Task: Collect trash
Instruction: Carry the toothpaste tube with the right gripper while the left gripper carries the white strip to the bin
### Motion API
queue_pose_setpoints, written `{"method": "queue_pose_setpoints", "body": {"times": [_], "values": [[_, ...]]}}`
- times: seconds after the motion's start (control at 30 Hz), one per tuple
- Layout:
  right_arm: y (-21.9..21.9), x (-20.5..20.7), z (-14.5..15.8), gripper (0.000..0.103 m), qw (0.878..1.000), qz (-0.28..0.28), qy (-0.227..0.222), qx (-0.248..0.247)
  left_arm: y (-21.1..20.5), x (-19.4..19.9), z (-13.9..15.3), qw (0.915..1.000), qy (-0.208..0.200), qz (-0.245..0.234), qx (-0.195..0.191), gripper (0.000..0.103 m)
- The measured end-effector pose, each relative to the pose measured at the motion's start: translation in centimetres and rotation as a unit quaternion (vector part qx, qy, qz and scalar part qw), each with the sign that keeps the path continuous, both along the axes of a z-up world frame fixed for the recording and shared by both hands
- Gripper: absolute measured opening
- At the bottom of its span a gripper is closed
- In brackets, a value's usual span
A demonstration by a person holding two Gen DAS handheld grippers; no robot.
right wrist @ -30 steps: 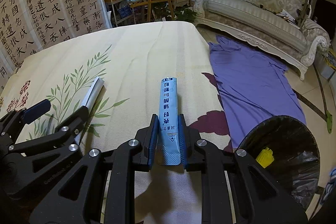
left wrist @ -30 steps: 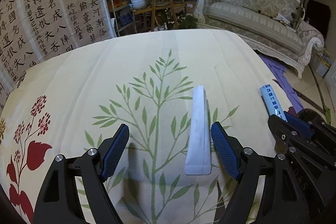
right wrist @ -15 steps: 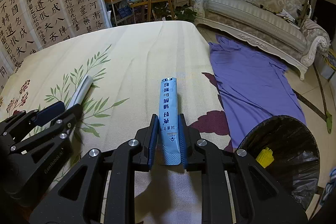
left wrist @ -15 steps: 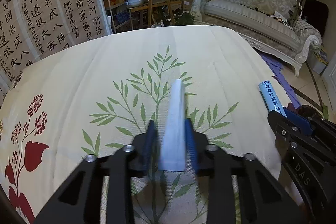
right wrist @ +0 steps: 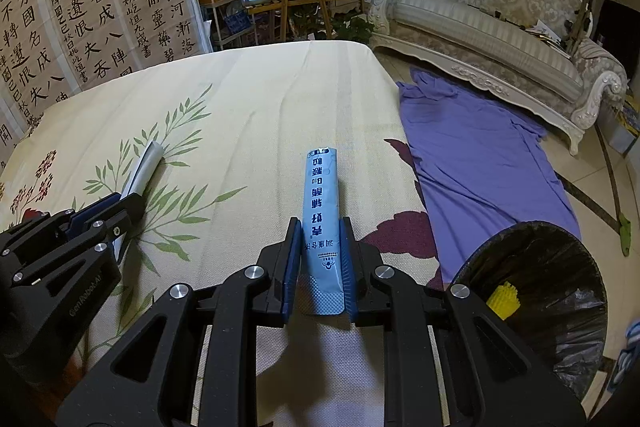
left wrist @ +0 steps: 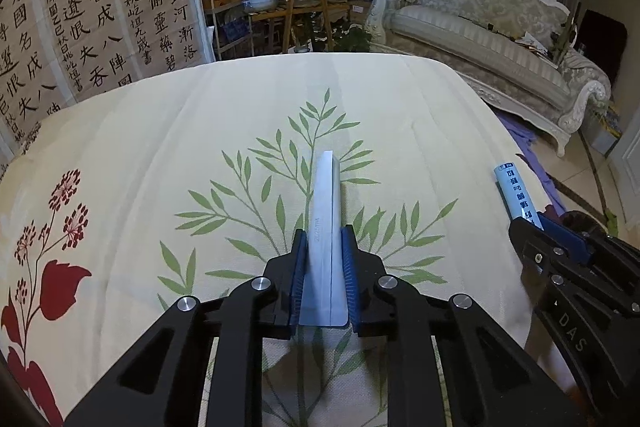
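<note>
Gripping one sachet in each gripper.
Your left gripper [left wrist: 324,279] fingers are closing on the silver sachet [left wrist: 326,223]; your right gripper [right wrist: 320,263] fingers stay clamped on the blue sachet [right wrist: 322,211].

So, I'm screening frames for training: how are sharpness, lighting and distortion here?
Left wrist view: sharp, no motion blur, dim room light, a soft sheen on the silver sachet, strong fisheye bending of the bedspread. Right wrist view: equally sharp, print on the blue sachet readable, dark corner vignetting, bin interior murky.
</note>
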State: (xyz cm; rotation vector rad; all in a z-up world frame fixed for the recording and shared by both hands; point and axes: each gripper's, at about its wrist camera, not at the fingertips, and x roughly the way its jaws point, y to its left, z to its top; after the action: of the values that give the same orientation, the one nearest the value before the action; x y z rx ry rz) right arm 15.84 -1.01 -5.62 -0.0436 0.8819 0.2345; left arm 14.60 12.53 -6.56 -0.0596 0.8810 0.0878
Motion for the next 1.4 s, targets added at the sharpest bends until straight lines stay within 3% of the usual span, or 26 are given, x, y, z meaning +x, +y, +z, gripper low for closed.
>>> {"method": "queue_pose_setpoints", "body": {"times": [0.47,0.77,1.07,1.4], "values": [[-0.1,-1.9,0.9,0.019,1.0,0.007,-0.019,-0.007,0.4,-1.8,0.5,0.9999,-0.009,-0.002,-0.011,0.019],[-1.2,-5.6,2.6,0.019,0.999,0.003,-0.043,0.003,-0.6,-5.5,2.5,0.9986,-0.05,-0.014,-0.015,0.019],[-6.2,-9.7,4.9,0.019,0.996,-0.041,-0.077,0.01,-4.4,-8.4,4.6,0.9939,-0.087,-0.057,-0.035,0.019],[-12.5,-12.3,5.1,0.019,0.988,-0.118,-0.103,-0.012,-10.8,-9.7,5.7,0.9836,-0.119,-0.129,-0.04,0.019]]}}
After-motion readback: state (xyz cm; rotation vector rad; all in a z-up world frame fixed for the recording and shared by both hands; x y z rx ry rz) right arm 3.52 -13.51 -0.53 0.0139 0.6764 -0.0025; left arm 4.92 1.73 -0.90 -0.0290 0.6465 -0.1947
